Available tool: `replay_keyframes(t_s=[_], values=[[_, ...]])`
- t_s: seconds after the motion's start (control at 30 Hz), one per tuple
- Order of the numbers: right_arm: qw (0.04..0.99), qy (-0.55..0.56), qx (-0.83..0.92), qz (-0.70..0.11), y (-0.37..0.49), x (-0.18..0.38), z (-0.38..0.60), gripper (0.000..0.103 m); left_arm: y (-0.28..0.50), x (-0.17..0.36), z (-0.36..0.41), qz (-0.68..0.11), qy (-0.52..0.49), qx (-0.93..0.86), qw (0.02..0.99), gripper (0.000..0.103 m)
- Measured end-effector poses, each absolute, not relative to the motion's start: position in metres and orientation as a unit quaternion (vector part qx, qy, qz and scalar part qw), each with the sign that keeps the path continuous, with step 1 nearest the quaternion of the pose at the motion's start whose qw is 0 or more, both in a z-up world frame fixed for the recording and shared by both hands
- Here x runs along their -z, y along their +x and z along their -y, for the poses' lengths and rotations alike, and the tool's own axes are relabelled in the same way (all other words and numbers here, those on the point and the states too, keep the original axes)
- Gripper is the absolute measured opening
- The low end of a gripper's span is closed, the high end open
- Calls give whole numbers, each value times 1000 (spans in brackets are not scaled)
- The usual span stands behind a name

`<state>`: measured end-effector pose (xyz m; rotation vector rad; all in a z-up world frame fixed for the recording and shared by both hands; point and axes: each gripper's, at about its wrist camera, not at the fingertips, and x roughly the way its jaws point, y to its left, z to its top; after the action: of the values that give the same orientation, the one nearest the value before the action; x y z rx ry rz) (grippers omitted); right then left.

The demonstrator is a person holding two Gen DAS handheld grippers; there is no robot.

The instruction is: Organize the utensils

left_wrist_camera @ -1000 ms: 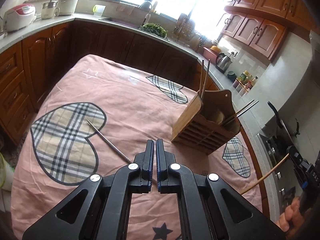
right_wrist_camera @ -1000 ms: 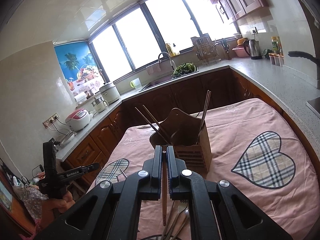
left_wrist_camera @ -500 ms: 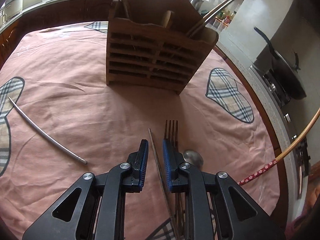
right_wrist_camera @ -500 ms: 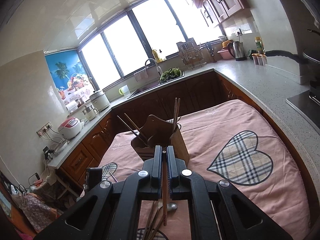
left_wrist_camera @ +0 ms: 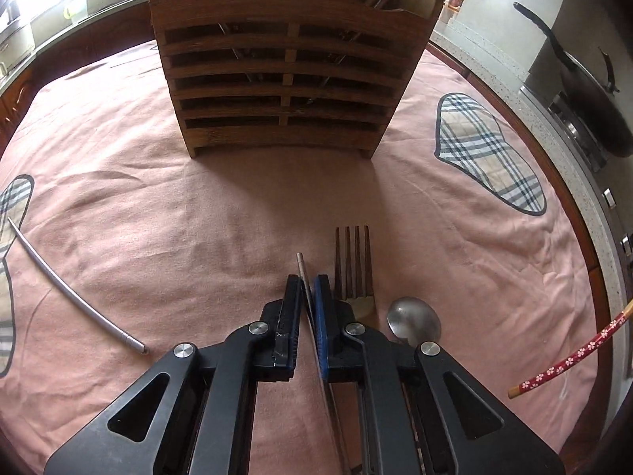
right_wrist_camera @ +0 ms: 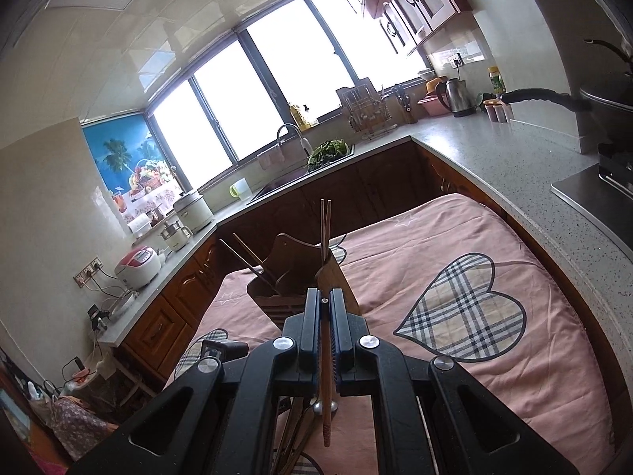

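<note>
Left wrist view is showing the left tool [left_wrist_camera: 307, 291] pointing down at the pink-clothed surface [left_wrist_camera: 198, 217], its jaws closing on a thin metal chopstick [left_wrist_camera: 301, 267] that is lying between the pads, its tip sticking out just past them. Just right of that tool, a dark-tined fork [left_wrist_camera: 353, 261] is lying flat, and a steel spoon [left_wrist_camera: 413, 320] is resting beside the fork's neck. Another metal chopstick [left_wrist_camera: 71, 289] is lying well apart at the left, crossing onto a plaid heart patch. A wooden slatted utensil holder [left_wrist_camera: 285, 79] is standing upright farther back on the cloth, with several chopsticks leaning inside it. At the right edge, a red flowered chopstick [left_wrist_camera: 569, 360] is reaching into view above the cloth.

Right wrist view is showing the right tool [right_wrist_camera: 324, 316] clamped shut on that red-ended wooden chopstick [right_wrist_camera: 326, 396], which is running lengthwise between the pads, held up above the surface. Beyond its tips the utensil holder [right_wrist_camera: 300, 277] is standing with a pair of chopsticks upright in one compartment and others slanting in another.
</note>
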<state>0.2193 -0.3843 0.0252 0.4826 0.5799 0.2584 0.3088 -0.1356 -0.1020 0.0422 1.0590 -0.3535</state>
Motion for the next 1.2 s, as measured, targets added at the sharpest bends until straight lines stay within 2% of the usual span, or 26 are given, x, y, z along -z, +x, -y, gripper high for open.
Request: replay_keyframes(t_s=[0.17,0.6,1.2], values=[[922,233,-129,-280,215,-29,381,4,296,85,117,-486,-13,173,856,3],[928,218,-153,-262,211,-50,353,4,238,-15,58,-379,-72,197,901,3],[933,201,-164,-250,231,-58,322,4,230,-72,9,-287,-124,177,933,3]])
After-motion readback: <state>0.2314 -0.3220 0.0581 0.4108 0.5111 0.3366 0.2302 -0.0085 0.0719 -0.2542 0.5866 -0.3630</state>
